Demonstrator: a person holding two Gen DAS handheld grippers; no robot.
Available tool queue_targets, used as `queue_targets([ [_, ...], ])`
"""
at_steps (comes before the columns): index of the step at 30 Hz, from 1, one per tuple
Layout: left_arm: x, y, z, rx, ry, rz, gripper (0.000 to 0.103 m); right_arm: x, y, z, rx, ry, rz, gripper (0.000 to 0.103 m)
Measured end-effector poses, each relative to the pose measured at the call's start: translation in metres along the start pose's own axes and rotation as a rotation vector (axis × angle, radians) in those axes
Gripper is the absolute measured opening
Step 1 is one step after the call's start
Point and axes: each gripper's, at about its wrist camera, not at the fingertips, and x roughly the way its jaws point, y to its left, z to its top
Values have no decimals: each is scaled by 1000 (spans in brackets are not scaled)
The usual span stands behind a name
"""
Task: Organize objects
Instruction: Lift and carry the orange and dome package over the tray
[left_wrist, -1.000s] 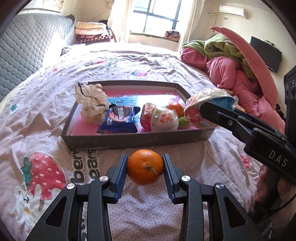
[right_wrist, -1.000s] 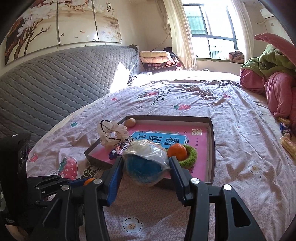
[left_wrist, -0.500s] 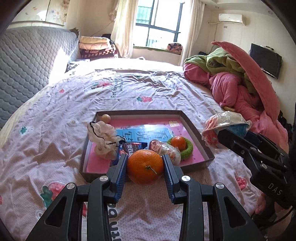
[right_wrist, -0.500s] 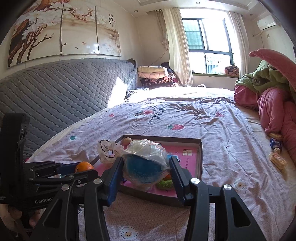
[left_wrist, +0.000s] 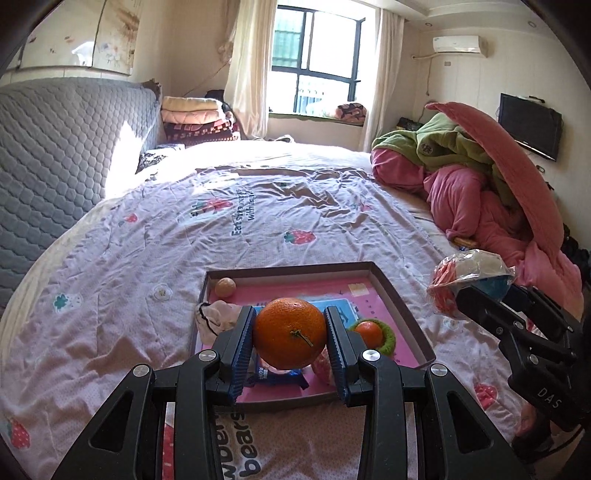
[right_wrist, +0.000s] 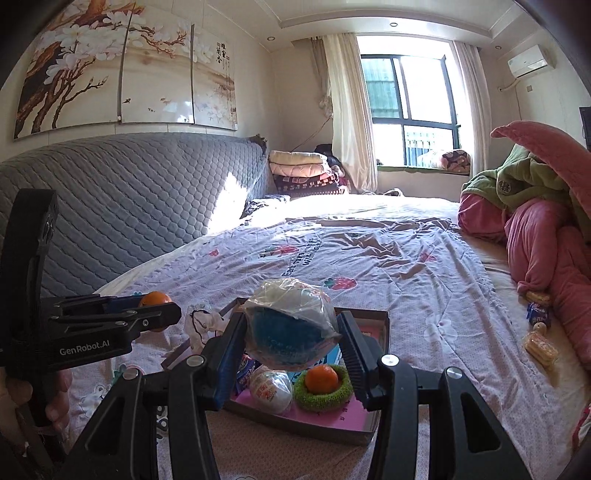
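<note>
The left hand-held gripper (left_wrist: 290, 338) clamped an orange (left_wrist: 290, 334); the right hand-held gripper (right_wrist: 291, 341) clamped a bagged blue ball (right_wrist: 290, 330), both above the part-filled tray (left_wrist: 404, 306), unplaced.

Your orange (left_wrist: 290, 334) shows dimpled, glossy peel; the ball's wrap (right_wrist: 291, 301) is crinkled clear plastic; the bedsheet (left_wrist: 258, 229) is matt printed cloth.

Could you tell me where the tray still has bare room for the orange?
Free: the tray's far right pink floor, behind the green ring and right of the small ball. Crowded: the near half, with pouch, blue packet and snacks.
</note>
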Motion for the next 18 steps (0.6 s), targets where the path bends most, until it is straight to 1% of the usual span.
queue_targets([
  [11,4,18,21,-3,-27,21,38,8,-5,13,-8,-21,-22,50],
  [18,14,29,23,-11,-24,42,38,17,-8,18,-18,-22,-32,50],
])
